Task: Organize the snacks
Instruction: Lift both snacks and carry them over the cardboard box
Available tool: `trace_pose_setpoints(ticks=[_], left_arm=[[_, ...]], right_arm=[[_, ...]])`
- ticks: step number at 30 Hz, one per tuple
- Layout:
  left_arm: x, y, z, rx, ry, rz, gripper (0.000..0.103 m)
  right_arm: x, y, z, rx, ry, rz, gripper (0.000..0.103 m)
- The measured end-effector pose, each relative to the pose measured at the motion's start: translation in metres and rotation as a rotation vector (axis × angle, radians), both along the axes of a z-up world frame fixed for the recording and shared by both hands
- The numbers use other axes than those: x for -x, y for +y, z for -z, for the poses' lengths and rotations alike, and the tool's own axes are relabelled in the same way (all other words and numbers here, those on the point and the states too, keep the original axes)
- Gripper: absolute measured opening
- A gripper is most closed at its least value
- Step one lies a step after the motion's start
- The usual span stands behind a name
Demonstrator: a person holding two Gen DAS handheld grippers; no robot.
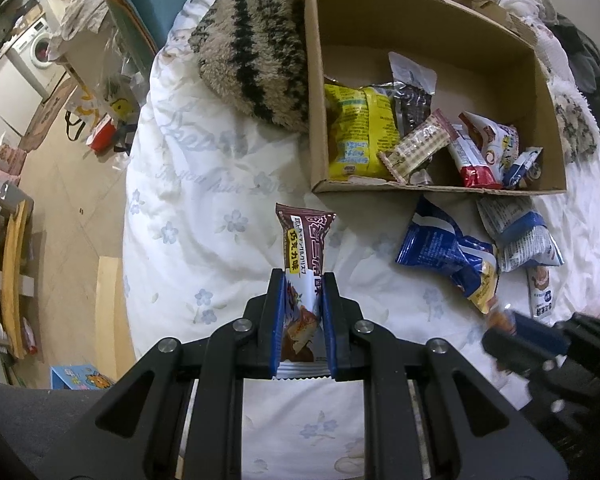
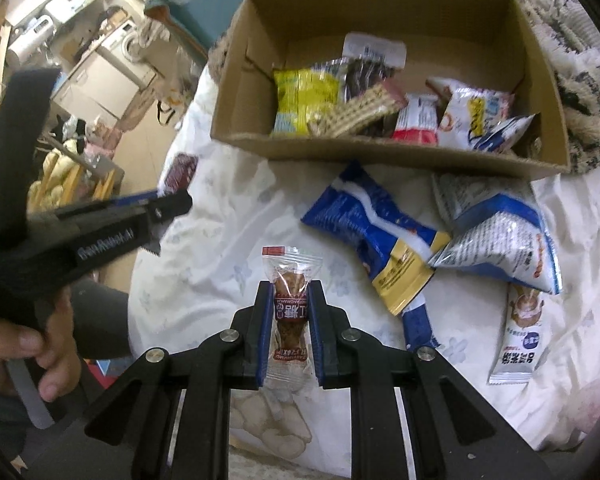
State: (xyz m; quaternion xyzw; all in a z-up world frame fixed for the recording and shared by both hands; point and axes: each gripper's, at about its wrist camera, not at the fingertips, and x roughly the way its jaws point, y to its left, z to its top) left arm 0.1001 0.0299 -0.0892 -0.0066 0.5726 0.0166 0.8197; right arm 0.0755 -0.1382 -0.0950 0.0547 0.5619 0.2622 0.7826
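My left gripper [image 1: 302, 280] is shut on a brown-and-white chocolate wafer pack [image 1: 303, 248], held above the white floral bedspread. My right gripper [image 2: 290, 290] is shut on a small clear-wrapped brown candy [image 2: 291, 284]; it shows blurred in the left wrist view as the right gripper [image 1: 508, 320]. An open cardboard box [image 1: 314, 80] lies ahead, with a yellow packet [image 1: 356, 132], a checked wafer bar [image 1: 420, 146] and several more snacks inside. In front of the box lie a dark blue bag [image 2: 364, 224], a white-and-blue bag [image 2: 500, 232] and a slim white sachet [image 2: 518, 332].
A striped fuzzy pillow [image 1: 252, 48] leans against the box's left wall. The bed edge drops at the left to a floor with a washing machine [image 1: 36, 46], bags and wooden furniture. A hand [image 2: 28, 344] holds the left gripper at the left of the right wrist view.
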Motion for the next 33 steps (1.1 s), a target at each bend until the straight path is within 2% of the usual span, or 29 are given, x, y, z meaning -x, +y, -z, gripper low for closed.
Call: trace_pose_setpoints(ticks=[5, 9, 15, 21, 25, 33], left_arm=[[0.001, 0.000, -0.007, 0.009, -0.038, 0.002, 0.014], [0.004, -0.001, -0.020, 0.017, -0.103, 0.003, 0.014], [0.009, -0.003, -0.051, 0.048, -0.222, 0.020, 0.014], [-0.006, -0.004, -0.078, 0.103, -0.257, 0.027, 0.014], [-0.019, -0.005, -0.088, 0.147, -0.266, 0.035, 0.014], [-0.055, -0.017, -0.106, 0.133, -0.309, 0.083, 0.014]], right_arm=[[-0.005, -0.017, -0.020, -0.063, -0.055, 0.055, 0.018], [-0.007, -0.033, -0.038, -0.114, -0.115, 0.118, 0.018], [-0.015, -0.067, -0.071, -0.291, -0.189, 0.200, 0.018], [-0.032, -0.089, -0.097, -0.320, -0.231, 0.248, 0.018], [-0.041, -0.107, -0.108, -0.419, -0.239, 0.275, 0.018], [-0.068, -0.122, -0.124, -0.392, -0.278, 0.305, 0.018]])
